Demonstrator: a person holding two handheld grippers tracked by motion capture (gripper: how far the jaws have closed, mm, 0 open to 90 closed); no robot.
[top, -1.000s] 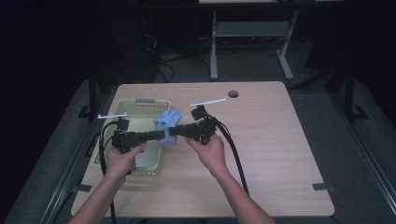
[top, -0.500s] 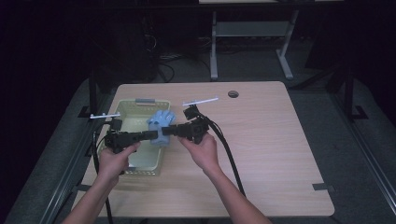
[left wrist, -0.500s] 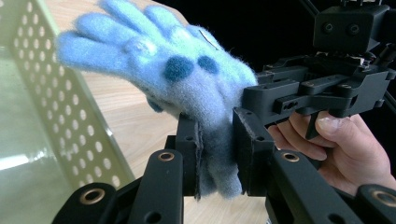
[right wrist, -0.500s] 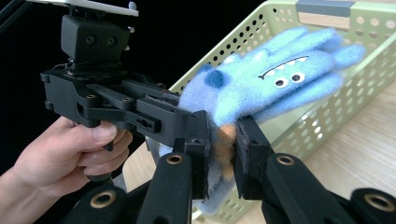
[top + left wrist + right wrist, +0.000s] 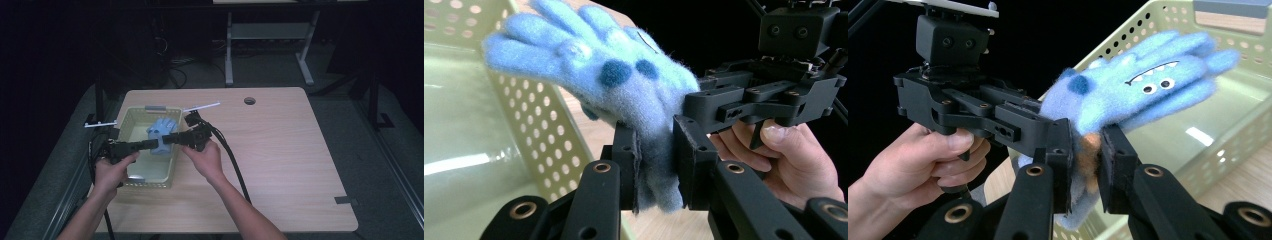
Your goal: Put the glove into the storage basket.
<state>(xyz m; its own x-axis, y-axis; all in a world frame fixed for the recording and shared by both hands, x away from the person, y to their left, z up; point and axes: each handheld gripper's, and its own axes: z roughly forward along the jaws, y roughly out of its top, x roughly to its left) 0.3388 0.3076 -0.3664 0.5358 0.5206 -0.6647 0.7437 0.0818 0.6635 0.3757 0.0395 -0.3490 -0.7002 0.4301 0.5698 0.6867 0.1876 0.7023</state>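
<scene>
The worktop is light wood-grain, rectangular with rounded corners. A round cable hole sits near its far edge, about the middle. A pale green perforated basket stands on the left part of the worktop, its long sides running from near to far. A grey label sits on the basket's far rim. A small strip of dark tape lies near the right front corner. The right half is bare wood.
</scene>
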